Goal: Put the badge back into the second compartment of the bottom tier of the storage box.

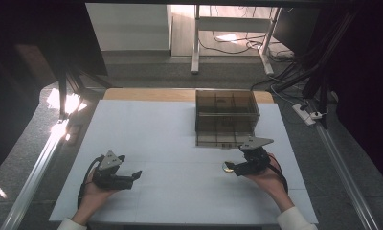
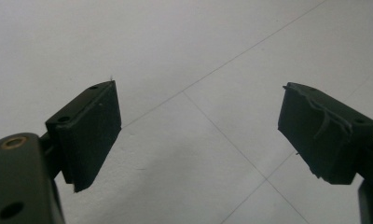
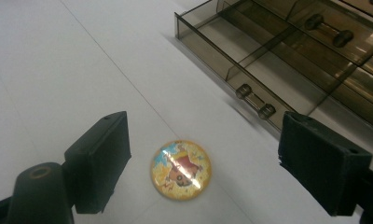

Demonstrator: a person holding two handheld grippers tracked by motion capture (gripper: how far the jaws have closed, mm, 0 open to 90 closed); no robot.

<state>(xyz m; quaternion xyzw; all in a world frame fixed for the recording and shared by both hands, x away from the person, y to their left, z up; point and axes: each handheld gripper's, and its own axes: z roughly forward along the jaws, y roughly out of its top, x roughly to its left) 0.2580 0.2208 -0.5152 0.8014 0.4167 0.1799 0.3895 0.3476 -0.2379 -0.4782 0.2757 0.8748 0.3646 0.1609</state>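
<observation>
A round domed badge (image 3: 181,170) with a colourful cartoon picture lies flat on the white table; in the high view the badge (image 1: 226,166) sits just in front of the drawer box. My right gripper (image 3: 205,130) hangs over it, open, one black pad on either side of the badge and neither touching it. In the high view the right gripper (image 1: 231,167) points left at the badge. My left gripper (image 1: 134,176) rests at the front left, open, and in its own view the left gripper (image 2: 201,98) has only bare table between its pads.
A smoky transparent drawer box (image 1: 226,109) stands at the back right of the white table (image 1: 170,139). Its bottom drawer (image 3: 212,53) is pulled out, divided into compartments, with a bar handle (image 3: 254,100) close to my right jaw. Dark floor and cables lie beyond the table.
</observation>
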